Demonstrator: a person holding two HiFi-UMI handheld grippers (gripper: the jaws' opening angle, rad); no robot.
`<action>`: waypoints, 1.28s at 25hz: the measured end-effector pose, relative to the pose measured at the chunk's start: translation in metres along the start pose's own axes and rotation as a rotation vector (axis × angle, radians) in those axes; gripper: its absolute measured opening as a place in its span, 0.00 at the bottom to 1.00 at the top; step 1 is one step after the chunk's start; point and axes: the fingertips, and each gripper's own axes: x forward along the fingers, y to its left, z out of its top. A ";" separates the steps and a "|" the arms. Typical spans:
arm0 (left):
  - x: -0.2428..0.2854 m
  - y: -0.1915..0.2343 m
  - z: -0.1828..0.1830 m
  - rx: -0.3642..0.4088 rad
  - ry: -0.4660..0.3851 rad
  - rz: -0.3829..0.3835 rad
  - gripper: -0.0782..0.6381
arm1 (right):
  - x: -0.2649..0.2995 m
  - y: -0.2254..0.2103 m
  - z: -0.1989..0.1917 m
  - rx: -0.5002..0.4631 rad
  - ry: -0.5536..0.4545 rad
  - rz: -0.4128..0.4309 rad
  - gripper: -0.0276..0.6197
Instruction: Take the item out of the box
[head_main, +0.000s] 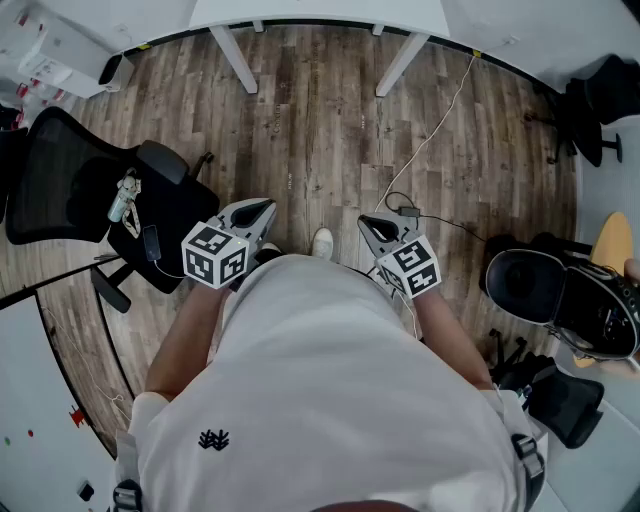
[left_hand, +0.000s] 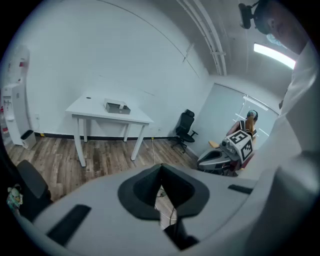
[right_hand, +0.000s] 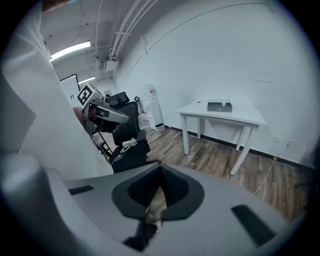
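You hold both tools close against your white shirt (head_main: 330, 400), tips pointing ahead and away from your body. The left gripper (head_main: 258, 210) has its jaws pressed together with nothing between them; its own view shows the dark pads meeting along a thin seam. The right gripper (head_main: 375, 228) is likewise closed and empty, which its own view shows.

Only the head view looks down past them: a white shoe (head_main: 322, 242) between the two tools on the wood floor (head_main: 320, 130), and a thin cable (head_main: 440, 110) running off toward the wall. To your left sits a black chair (head_main: 60, 180) with small things on its seat; the right gripper view catches that chair too, but the left gripper view shows only an edge of it.

Farther off stands the white table (left_hand: 95, 111). From above you get only its near edge and two slanted legs, so the box (left_hand: 116, 106) does not appear there at all. Both gripper views do show it: a low grey box on the tabletop, well apart from either tool. At this range I can't make out whether its lid is on or what lies inside.

The right gripper view alone shows a water dispenser (right_hand: 152, 107) by the wall; the left gripper view alone shows an office chair (left_hand: 186, 131) in the far corner.
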 end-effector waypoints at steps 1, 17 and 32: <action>0.007 0.000 0.005 0.002 -0.005 0.008 0.12 | -0.001 -0.009 -0.001 -0.002 -0.003 -0.005 0.05; 0.078 0.029 0.062 0.062 0.000 -0.057 0.12 | 0.025 -0.085 0.018 0.094 -0.050 -0.081 0.06; 0.101 0.175 0.163 0.058 -0.073 -0.078 0.12 | 0.132 -0.189 0.160 0.060 -0.039 -0.188 0.15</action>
